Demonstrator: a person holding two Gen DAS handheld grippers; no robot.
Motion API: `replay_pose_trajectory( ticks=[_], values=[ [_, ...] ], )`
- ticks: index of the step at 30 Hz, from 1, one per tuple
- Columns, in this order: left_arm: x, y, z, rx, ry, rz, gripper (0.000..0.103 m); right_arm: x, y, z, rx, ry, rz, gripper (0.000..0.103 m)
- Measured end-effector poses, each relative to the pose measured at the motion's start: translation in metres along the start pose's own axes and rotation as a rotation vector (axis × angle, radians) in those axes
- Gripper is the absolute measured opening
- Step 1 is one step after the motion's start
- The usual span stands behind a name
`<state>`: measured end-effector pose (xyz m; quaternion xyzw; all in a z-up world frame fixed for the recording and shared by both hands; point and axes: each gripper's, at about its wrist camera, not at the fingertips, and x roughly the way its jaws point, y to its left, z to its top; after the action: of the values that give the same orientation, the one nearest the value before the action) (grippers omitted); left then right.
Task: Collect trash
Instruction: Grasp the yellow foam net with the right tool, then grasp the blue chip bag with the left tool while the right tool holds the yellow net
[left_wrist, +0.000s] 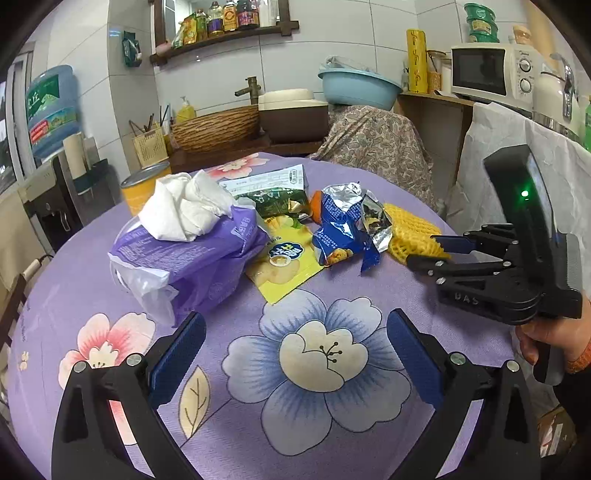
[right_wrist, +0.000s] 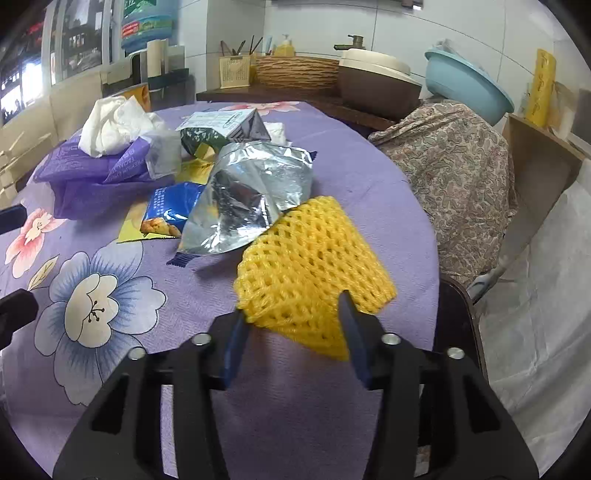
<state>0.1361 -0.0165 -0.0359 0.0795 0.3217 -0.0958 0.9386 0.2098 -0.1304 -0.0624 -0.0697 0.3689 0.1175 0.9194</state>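
My right gripper (right_wrist: 291, 317): clamped on yellow foam fruit net (right_wrist: 314, 266) | my left gripper (left_wrist: 295, 354): jaws wide, nothing between, above purple floral tablecloth (left_wrist: 229, 424) | silver-blue snack wrapper (right_wrist: 243, 206) touching net.

Yellow foam net (right_wrist: 314, 266) among wrappers (right_wrist: 243, 199)

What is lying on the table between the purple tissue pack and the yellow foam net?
In the left wrist view, between the purple tissue pack and the yellow foam net lie a yellow snack packet and a crumpled blue foil wrapper.
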Motion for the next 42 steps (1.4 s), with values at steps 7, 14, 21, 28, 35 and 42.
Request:
replay_pose_trajectory(
  ticks=[7, 14, 21, 28, 35, 42],
  values=[
    [0.016, -0.017, 0.013, 0.067, 0.016, -0.019, 0.097, -0.021, -0.014, -0.005, 0.047, -0.083, 0.008, 0.017],
    [0.045, -0.035, 0.044, 0.101, 0.038, -0.069, 0.097, -0.051, -0.026, -0.014, 0.088, -0.136, -0.013, 0.017],
    [0.093, -0.057, 0.058, 0.174, 0.129, -0.056, 0.097, -0.07, -0.043, -0.03, 0.137, -0.14, -0.026, 0.017],
    [0.12, -0.065, 0.073, 0.185, 0.174, -0.051, 0.097, -0.078, -0.054, -0.046, 0.175, -0.133, -0.028, 0.017],
    [0.132, -0.059, 0.07, 0.114, 0.211, -0.074, 0.063, -0.078, -0.064, -0.061, 0.229, -0.121, -0.018, 0.017],
    [0.111, -0.052, 0.066, 0.03, 0.144, -0.087, 0.04, -0.075, -0.076, -0.071, 0.279, -0.112, -0.018, 0.017]
  ],
)
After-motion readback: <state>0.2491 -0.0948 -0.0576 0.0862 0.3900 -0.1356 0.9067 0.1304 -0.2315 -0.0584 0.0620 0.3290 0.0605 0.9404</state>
